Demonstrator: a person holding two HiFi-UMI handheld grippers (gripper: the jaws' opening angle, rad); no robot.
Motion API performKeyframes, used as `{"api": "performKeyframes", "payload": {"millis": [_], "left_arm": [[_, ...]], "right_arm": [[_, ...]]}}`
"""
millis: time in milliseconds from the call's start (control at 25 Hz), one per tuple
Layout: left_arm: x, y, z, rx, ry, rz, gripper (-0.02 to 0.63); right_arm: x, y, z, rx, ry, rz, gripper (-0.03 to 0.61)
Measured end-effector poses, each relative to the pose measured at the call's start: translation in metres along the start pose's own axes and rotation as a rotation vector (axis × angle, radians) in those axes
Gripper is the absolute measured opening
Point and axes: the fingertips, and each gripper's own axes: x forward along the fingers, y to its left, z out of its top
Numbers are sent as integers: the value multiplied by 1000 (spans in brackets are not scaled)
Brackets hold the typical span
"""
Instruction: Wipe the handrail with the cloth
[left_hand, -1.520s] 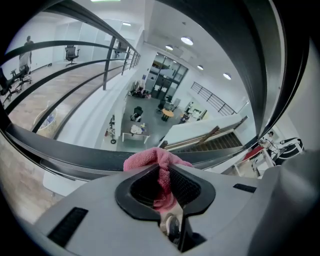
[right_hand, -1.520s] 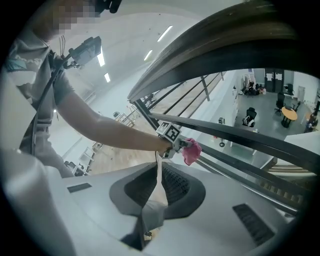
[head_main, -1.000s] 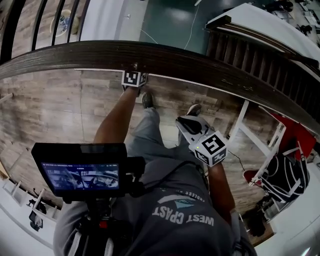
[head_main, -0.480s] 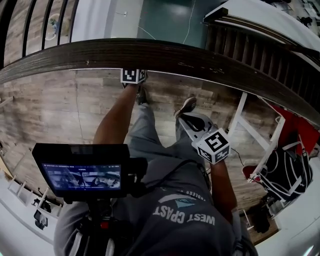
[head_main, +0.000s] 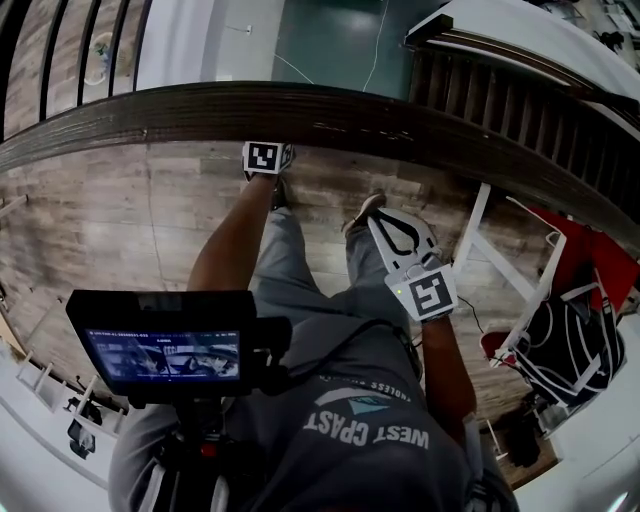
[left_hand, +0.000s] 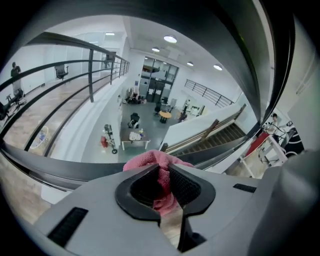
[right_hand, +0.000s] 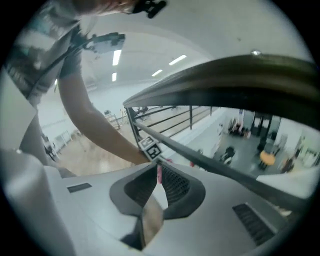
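The dark wooden handrail (head_main: 400, 115) curves across the top of the head view. My left gripper (head_main: 265, 157) reaches up to its near edge; its fingertips are hidden there. In the left gripper view that gripper (left_hand: 164, 167) is shut on a pink cloth (left_hand: 159, 162), which bunches out past the jaws against the handrail (left_hand: 60, 170). My right gripper (head_main: 385, 222) hangs below the rail over the person's legs, apart from it. Its jaws are shut with nothing between them (right_hand: 158, 170). The handrail (right_hand: 240, 85) arches above it in the right gripper view.
Dark balusters (head_main: 60, 50) stand at the upper left and a staircase (head_main: 520, 110) at the upper right. A white rack (head_main: 500, 260) and a black bag (head_main: 575, 340) stand right. A camera monitor (head_main: 165, 350) hangs on the chest. Beyond the rail lies a lower floor (left_hand: 135, 135).
My right gripper has rolled and swung, so its fingers now point up towards the rail. The left gripper stays at the rail with the cloth.
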Motion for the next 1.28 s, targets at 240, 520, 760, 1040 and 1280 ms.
{"api": "performKeyframes", "payload": {"millis": [240, 520, 760, 1040, 1280], "left_arm": [[16, -35, -7, 9, -33, 24, 61], [20, -39, -5, 18, -60, 37, 61], [34, -71, -3, 43, -76, 14, 61], [51, -110, 9, 86, -143, 58, 61], [72, -150, 28, 190, -197, 50, 61]], "right_arm": [[21, -72, -94, -195, -72, -265, 18], [56, -94, -99, -48, -128, -231, 18], [45, -109, -108, -25, -130, -241, 18], [20, -135, -141, 2, -124, -250, 18], [0, -154, -162, 3, -101, -241, 18]]}}
